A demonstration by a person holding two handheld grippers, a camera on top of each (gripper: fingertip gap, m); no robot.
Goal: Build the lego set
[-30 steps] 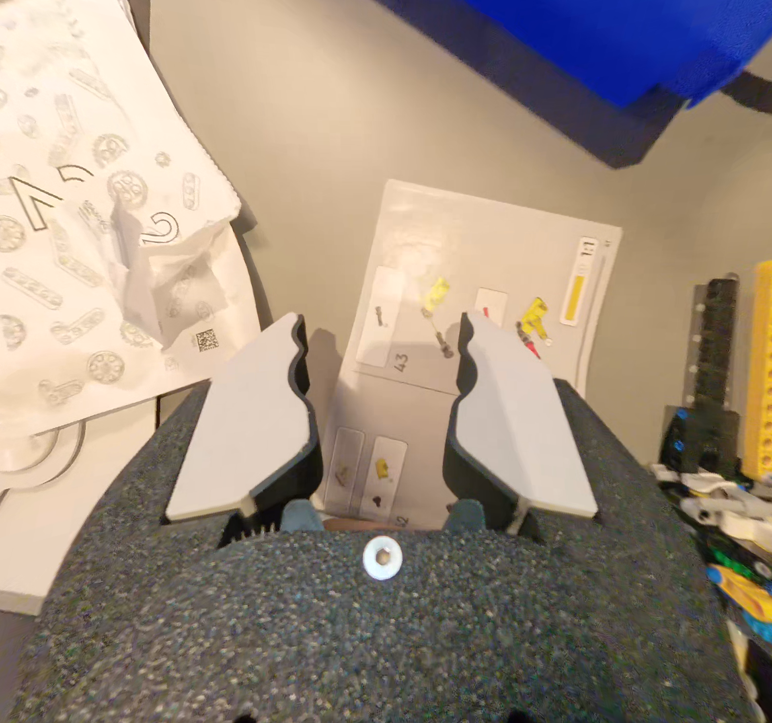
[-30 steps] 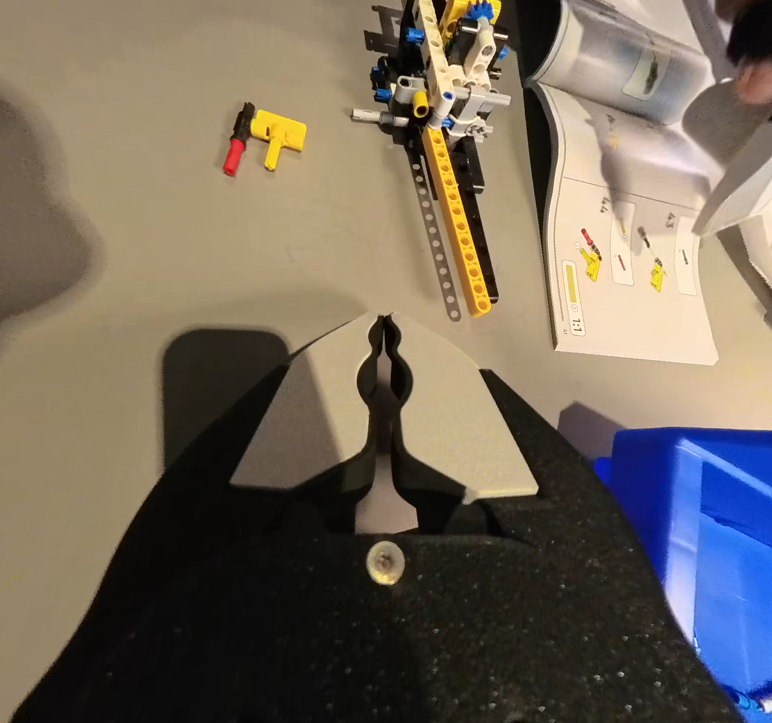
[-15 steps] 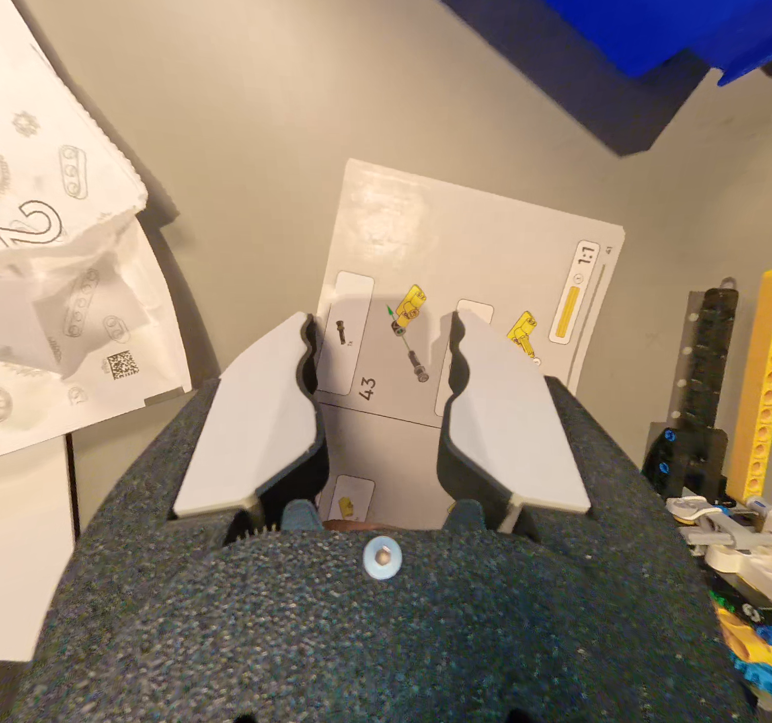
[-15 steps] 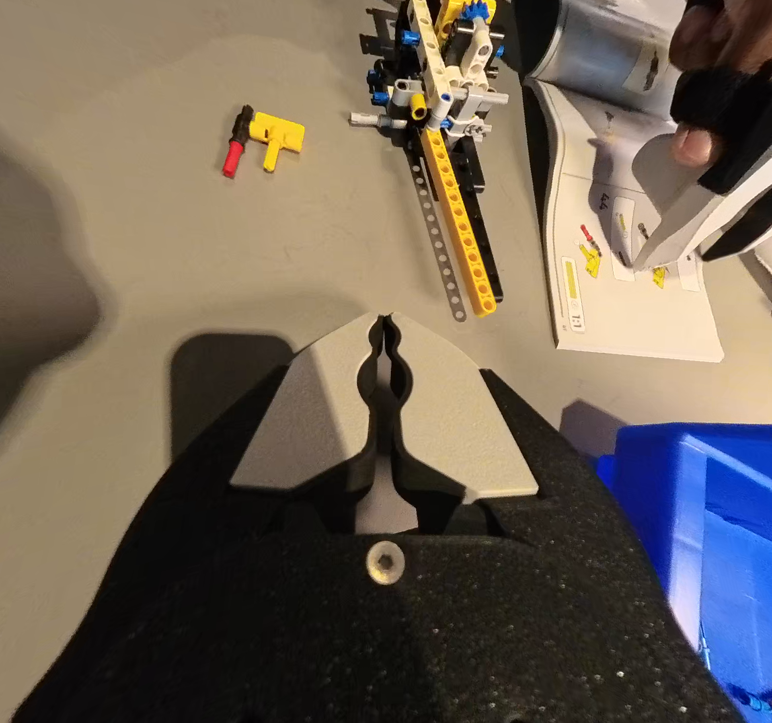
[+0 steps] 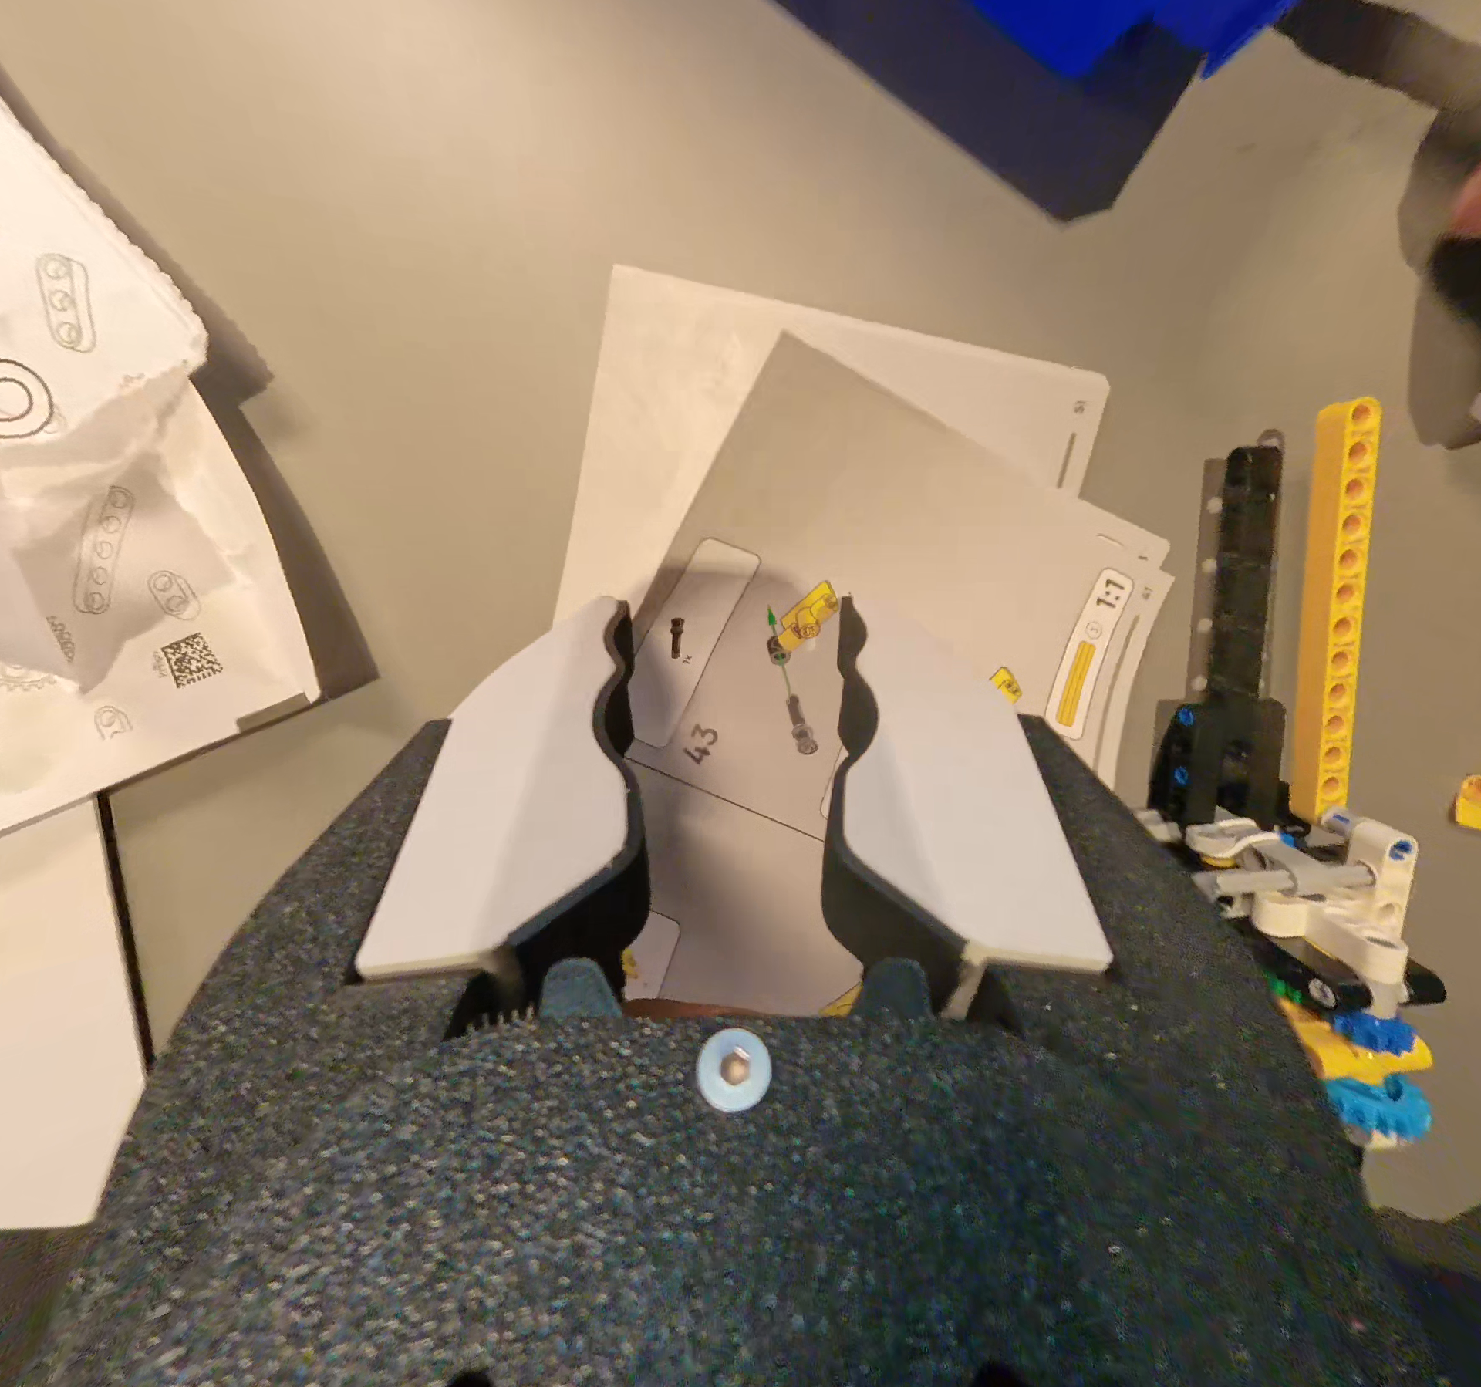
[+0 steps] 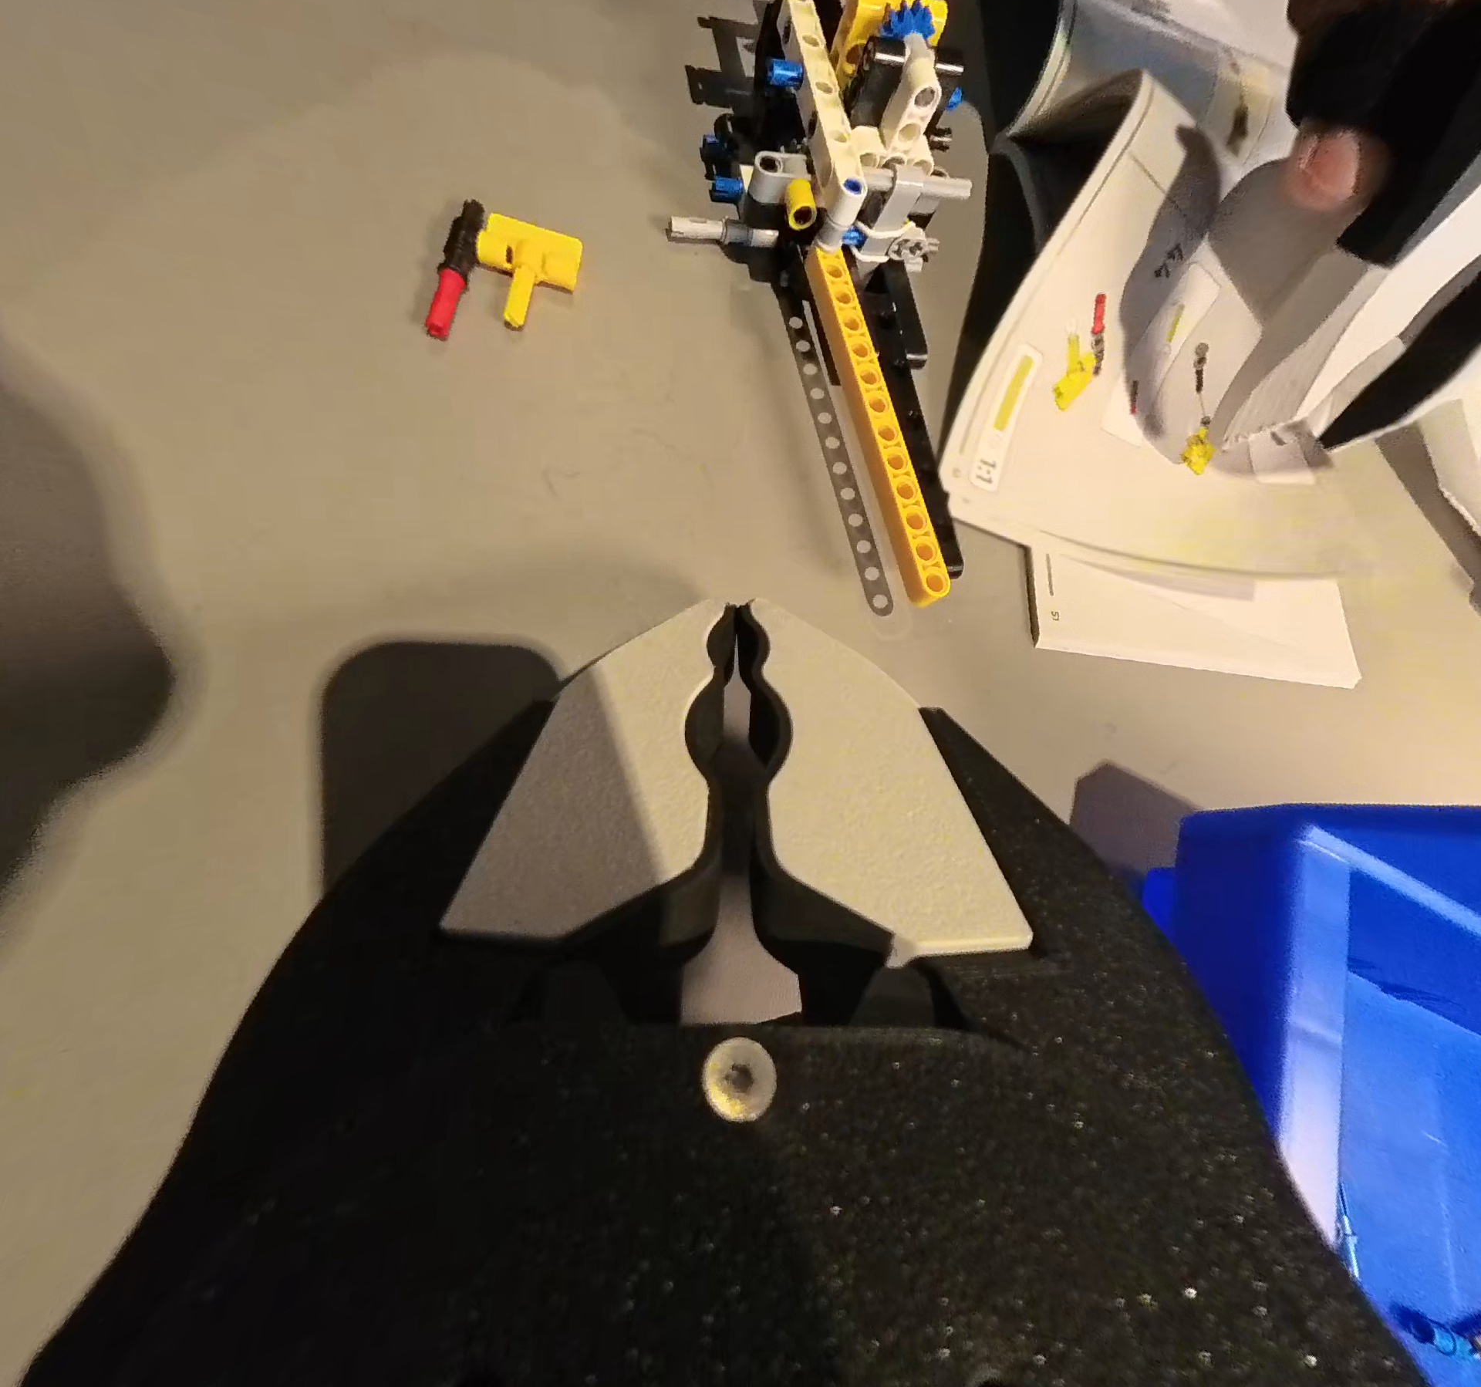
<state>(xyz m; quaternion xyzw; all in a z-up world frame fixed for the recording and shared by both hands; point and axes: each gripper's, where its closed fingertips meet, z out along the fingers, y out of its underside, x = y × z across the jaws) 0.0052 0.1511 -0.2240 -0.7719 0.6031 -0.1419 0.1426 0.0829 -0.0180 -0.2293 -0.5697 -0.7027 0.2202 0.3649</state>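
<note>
A torn white paper bag (image 5: 96, 547) printed with grey part outlines and a small square code lies at the left of the grey tabletop (image 5: 449, 242), cut off by the frame. The left gripper (image 5: 731, 611) hovers over the open white instruction booklet (image 5: 897, 547), its pale grey fingers (image 5: 529, 771) apart, holding nothing. Just right lies the half-built lego model with a long yellow beam (image 6: 873, 403); a loose yellow-and-red connector piece (image 6: 513, 266) rests well apart. The right gripper (image 6: 733, 611) has fingers together, empty. The blue plastic bin (image 6: 1346, 1028) is cropped, contents unclear.
</note>
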